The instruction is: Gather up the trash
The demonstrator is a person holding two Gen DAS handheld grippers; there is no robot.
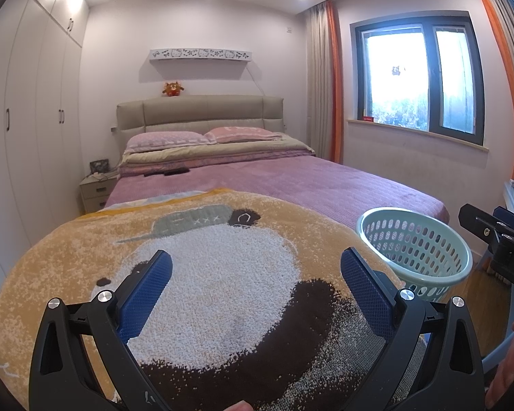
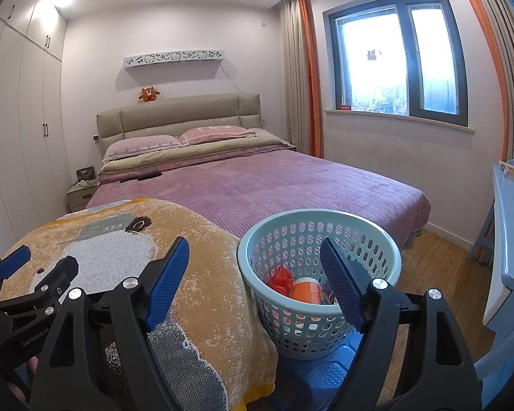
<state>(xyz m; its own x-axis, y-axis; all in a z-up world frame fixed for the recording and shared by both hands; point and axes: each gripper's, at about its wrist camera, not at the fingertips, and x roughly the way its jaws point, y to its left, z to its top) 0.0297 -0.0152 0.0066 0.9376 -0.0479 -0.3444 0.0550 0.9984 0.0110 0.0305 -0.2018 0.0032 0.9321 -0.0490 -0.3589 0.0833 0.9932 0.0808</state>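
Now the left gripper is spread wide over the fuzzy yellow bear blanket. Beside it, the right gripper is spread too, above the round green plastic basket with an orange cup inside.

Right gripper agape, basket below — orange trash inside

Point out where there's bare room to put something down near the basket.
Free: the cartoon blanket left of the basket, and the purple bedspread between it and the pillows. Crowded: the basket's bottom holds an orange container and red wrapper.
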